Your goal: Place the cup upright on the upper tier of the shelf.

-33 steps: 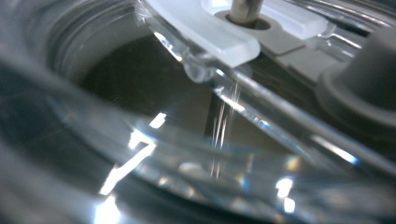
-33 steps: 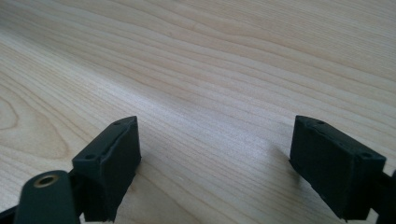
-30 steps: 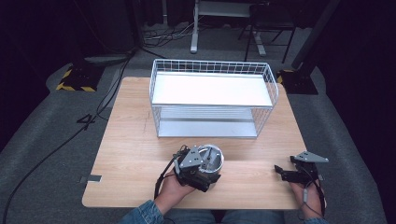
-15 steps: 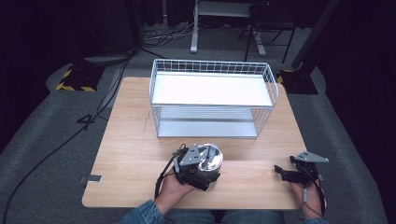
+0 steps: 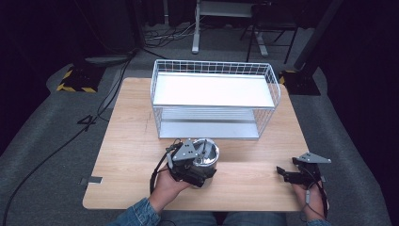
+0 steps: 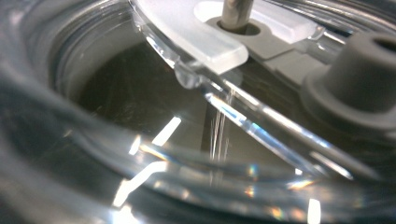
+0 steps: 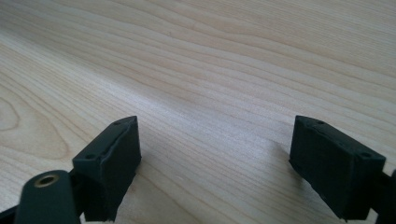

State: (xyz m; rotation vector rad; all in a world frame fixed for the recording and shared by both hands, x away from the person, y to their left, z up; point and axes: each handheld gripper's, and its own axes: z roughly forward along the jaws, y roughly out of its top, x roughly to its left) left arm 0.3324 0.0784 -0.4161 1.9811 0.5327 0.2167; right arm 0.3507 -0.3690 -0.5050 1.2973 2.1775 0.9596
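little has shifted since the earlier frames: the left gripper [image 5: 200, 162] stays at the metal pot [image 5: 207, 155] near the front edge of the table [image 5: 127, 141], with the pot turned only slightly, and the right gripper [image 5: 288, 172] remains resting at the front right corner. in the high view the pot stands on the table just in front of the white wire rack [image 5: 214, 99], apart from it, and the left gripper sits over its near side with the person's left hand [image 5: 167, 186] behind it. the left gripper view looks very close onto the pot's glass lid [image 6: 210, 154] and its grey knob [image 6: 359, 88]; whether this gripper is clamped on the pot i cannot tell. in the right gripper view the 2 black jaws stand wide apart above bare wood, holding nothing.
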